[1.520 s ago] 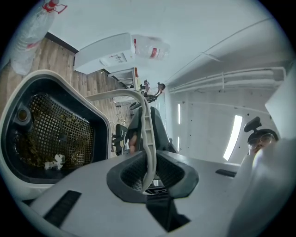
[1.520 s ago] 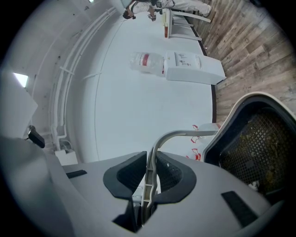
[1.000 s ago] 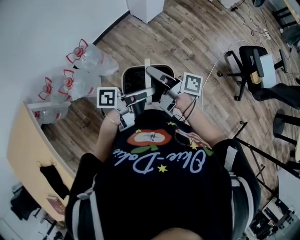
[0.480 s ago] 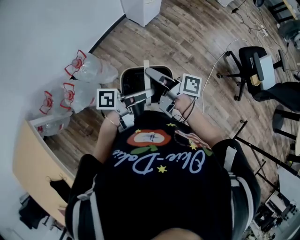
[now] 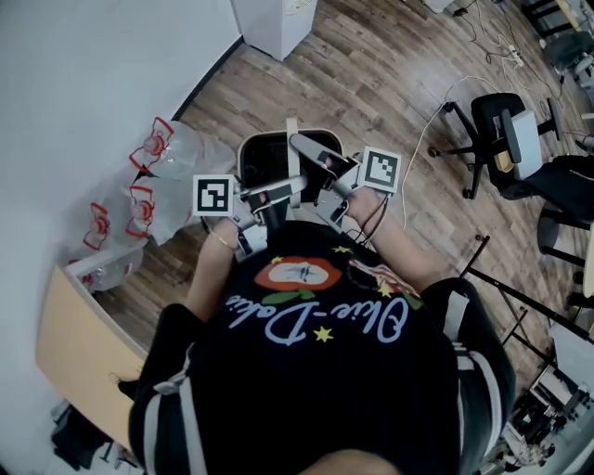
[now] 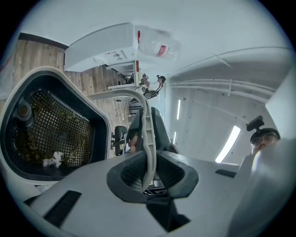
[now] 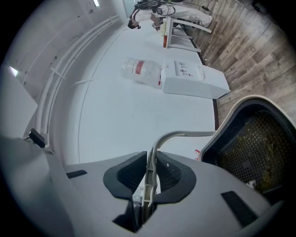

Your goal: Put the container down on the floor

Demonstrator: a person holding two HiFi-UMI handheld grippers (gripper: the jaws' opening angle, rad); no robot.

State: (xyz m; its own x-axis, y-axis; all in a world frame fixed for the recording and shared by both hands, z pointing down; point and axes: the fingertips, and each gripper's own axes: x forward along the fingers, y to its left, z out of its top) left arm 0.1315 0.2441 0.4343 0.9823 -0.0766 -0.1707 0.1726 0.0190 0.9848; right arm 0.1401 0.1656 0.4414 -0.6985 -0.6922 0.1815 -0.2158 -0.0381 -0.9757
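Surroundings have slid across the head view over the last second while the load has stayed put. The plastic bags [image 5: 167, 153] with red ties at 10 o'clock have drifted up and right, the white cabinet [image 5: 272, 20] at 12 o'clock has moved left, and the office chair [image 5: 498, 123] at 2 o'clock has crept upward. That reads as the person turning or stepping while carrying, not lowering.

The container [image 5: 262, 160], a pale-rimmed bin with a dark mesh basket [image 6: 54, 129] inside, hangs at 12 o'clock in front of the chest, clear of the wooden floor [image 5: 390, 79]. Its arched handle [image 6: 147, 132] is pinched from both sides. The left gripper [image 5: 293, 185] has its jaws closed hard on the strap, and the right gripper [image 7: 149, 178] is clamped on the same strap just beside it.

So the set-down looks not yet begun. Judging by this, it calls for both grippers to descend together, keeping the bin level until its base meets the floor.
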